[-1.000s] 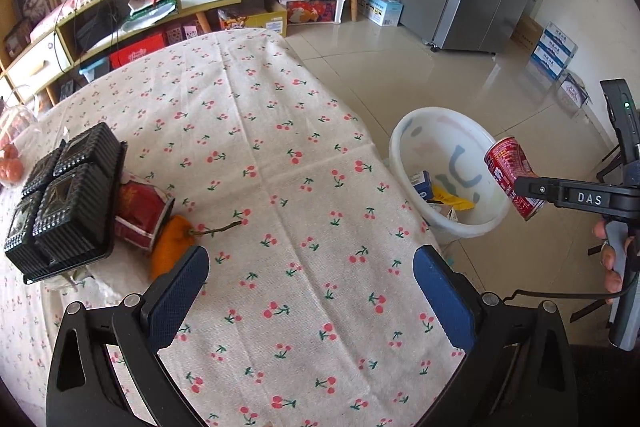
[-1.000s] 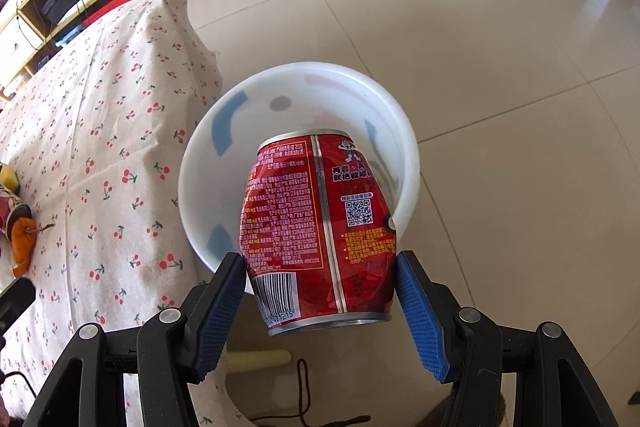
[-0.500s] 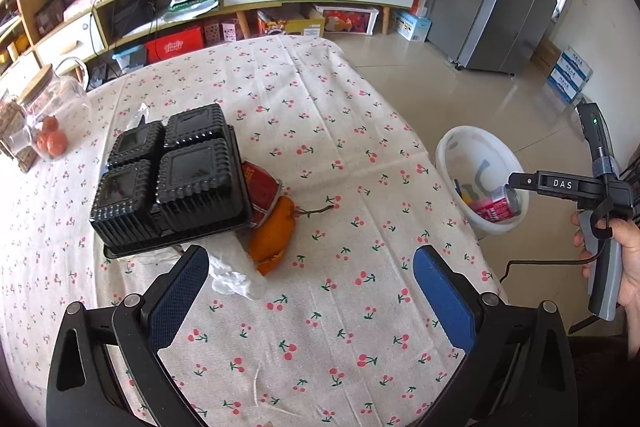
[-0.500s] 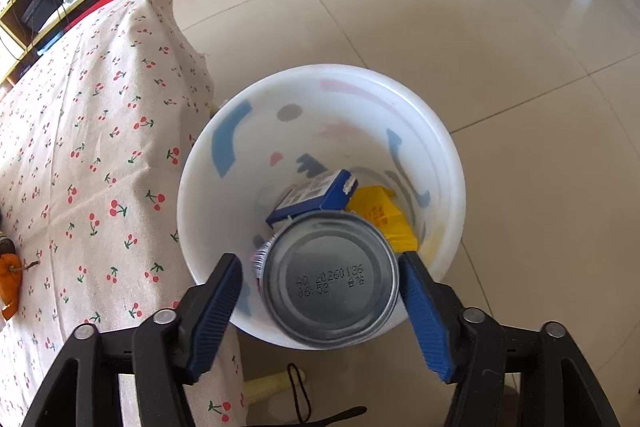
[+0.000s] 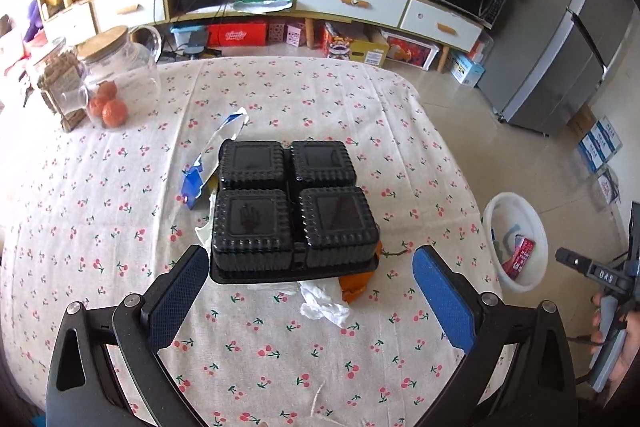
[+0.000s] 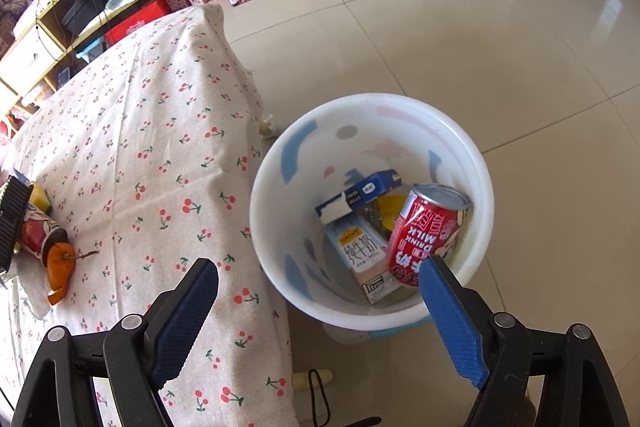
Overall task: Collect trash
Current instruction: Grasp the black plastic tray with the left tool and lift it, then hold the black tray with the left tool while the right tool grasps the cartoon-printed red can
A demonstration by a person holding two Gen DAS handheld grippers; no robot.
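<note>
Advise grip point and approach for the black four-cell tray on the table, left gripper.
Black tray: take the thin flat rim at its near edge, coming in low from the near side. The four domed cells look too wide for the open left gripper; the near rim seems lifted over the tissue.

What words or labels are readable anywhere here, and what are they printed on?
"DRINK MILK", upside down: red can in the white bin.
"纯牛奶": milk carton in the bin.
"DAS": right gripper, seen from the left wrist camera.
Blue box, floor boxes, map: too small to read.
</note>
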